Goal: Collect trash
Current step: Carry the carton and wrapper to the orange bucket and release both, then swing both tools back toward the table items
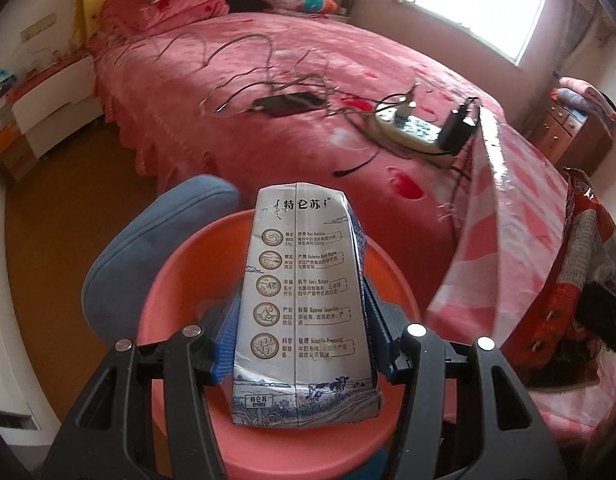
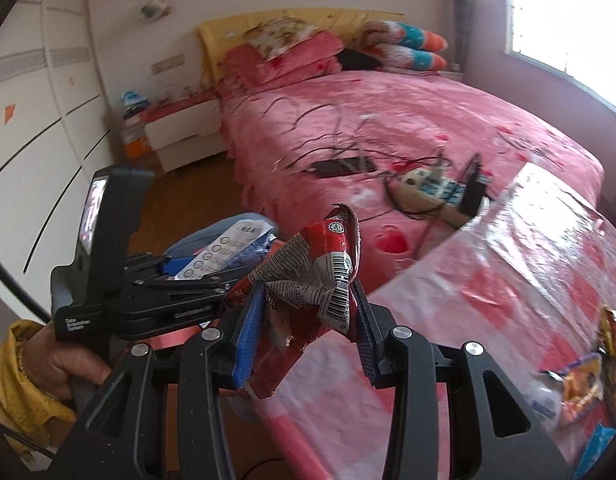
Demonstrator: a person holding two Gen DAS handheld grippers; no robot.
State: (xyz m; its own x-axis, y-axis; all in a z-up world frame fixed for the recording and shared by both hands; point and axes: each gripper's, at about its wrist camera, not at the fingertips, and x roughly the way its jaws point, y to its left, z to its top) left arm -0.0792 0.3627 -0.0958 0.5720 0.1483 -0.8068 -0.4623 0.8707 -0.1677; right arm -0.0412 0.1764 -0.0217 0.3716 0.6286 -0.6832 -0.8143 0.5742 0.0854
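Pink bedspread (image 1: 308, 60) behind: one flattened 特仑苏 milk carton (image 1: 304, 312) pinched in the left gripper (image 1: 304, 344) over one orange basin (image 1: 180, 300); right gripper (image 2: 308, 320) clamps one crumpled red barcoded wrapper (image 2: 308, 276).

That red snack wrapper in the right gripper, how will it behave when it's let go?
The red snack wrapper looks crumpled and thin between the right gripper fingers, so it is probably floppy and very light. It may drift or cling instead of dropping straight. Its glossy film is likely slippery.
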